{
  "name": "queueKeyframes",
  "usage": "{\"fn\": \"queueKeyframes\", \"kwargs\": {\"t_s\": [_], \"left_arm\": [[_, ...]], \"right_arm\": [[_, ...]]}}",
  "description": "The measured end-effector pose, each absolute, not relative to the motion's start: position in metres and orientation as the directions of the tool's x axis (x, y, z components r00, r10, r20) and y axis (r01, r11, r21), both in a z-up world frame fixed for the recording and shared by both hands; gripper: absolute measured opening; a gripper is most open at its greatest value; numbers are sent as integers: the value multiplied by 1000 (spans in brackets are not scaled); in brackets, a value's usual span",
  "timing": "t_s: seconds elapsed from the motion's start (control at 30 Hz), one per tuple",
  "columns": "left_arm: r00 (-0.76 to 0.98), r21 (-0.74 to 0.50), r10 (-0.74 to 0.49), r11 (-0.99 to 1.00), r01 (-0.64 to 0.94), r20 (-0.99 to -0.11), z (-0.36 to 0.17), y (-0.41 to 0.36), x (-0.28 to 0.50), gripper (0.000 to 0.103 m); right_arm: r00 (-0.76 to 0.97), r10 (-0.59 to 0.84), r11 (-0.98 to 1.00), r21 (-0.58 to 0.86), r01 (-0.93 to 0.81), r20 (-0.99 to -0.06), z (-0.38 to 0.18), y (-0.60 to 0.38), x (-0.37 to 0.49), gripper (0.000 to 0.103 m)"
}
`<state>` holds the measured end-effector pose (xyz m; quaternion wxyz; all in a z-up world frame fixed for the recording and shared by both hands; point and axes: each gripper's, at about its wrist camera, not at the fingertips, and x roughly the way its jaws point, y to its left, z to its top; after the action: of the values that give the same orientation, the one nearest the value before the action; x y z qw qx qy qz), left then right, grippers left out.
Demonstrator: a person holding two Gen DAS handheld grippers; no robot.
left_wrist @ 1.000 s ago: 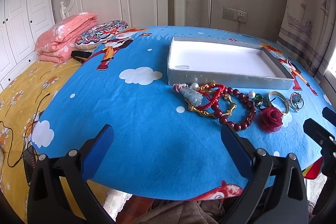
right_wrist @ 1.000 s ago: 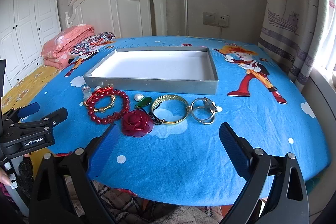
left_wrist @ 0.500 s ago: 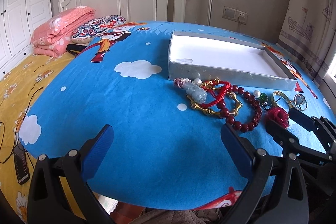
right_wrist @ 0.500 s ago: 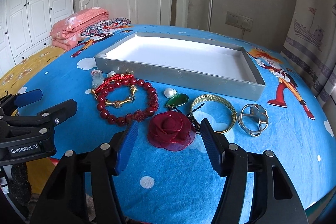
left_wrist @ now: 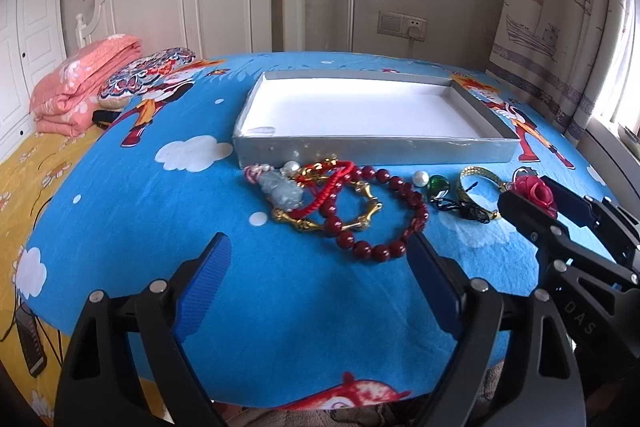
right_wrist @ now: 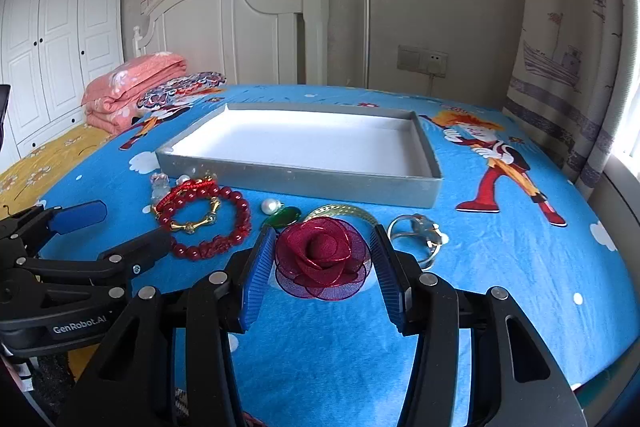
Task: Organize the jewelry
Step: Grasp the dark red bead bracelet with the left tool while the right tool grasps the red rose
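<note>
1. Jewelry lies in a row on a blue cartoon cloth [right_wrist: 500, 267], all of it just in front of the grey tray [right_wrist: 304, 179].
2. That tray has a white floor, and nothing lies in it.
3. A red rose flower [right_wrist: 322, 257] made of thin net sits in front of the tray's near wall, close to the right gripper's camera.
4. The right gripper [right_wrist: 323, 269] has one blue pad on each side of the rose. Its jaws are closing. The pads are at the edges of the petals, but I cannot tell if they press on them yet.
5. Just behind the rose, toward the tray, are a gold bangle [right_wrist: 340, 211], a green stone [right_wrist: 286, 215] and a white pearl [right_wrist: 269, 205].
6. A silver ring [right_wrist: 414, 233] lies to the right of the rose, near the tray's right corner.
7. A dark red bead bracelet [left_wrist: 384, 215] lies in front of the tray's left half. A gold chain bracelet [left_wrist: 340, 215] lies inside its ring of beads.
8. A red cord [left_wrist: 324, 193] and a pale carved stone [left_wrist: 280, 189] lie beside the beads, under the tray's left corner.
9. The left gripper [left_wrist: 320, 287] hangs in front of the bead bracelet, farther from the tray. Its jaws are wide apart and closing, and only cloth is between them.
10. Far behind the tray are a white bed head [right_wrist: 224, 23] and a folded pink blanket [right_wrist: 132, 91].
</note>
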<state>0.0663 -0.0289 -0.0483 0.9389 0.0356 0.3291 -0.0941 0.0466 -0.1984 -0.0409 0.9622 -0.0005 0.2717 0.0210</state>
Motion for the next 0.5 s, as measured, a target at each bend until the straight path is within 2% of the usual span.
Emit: {"fn": "queueKeyframes", "kwargs": {"t_s": [0.03, 0.1, 0.23, 0.37, 0.5], "left_arm": [[767, 23, -156, 976, 217, -622, -48, -37, 66, 79], [759, 42, -182, 963, 266, -625, -48, -52, 68, 67], [742, 57, -221, 942, 330, -633, -52, -75, 74, 61], [699, 37, -253, 928, 372, -669, -61, -86, 86, 42], [688, 25, -259, 927, 374, -678, -68, -84, 90, 37]], "right_arm": [[855, 32, 999, 13, -29, -518, -39, -204, 45, 48], [858, 17, 1000, 25, -4, -514, -36, -216, 42, 48], [850, -4, 997, 58, 40, -527, -37, -237, 42, 48], [844, -1, 995, 81, 53, -536, -41, -246, 39, 48], [844, 7, 995, 91, 49, -537, -44, -249, 38, 48]]}}
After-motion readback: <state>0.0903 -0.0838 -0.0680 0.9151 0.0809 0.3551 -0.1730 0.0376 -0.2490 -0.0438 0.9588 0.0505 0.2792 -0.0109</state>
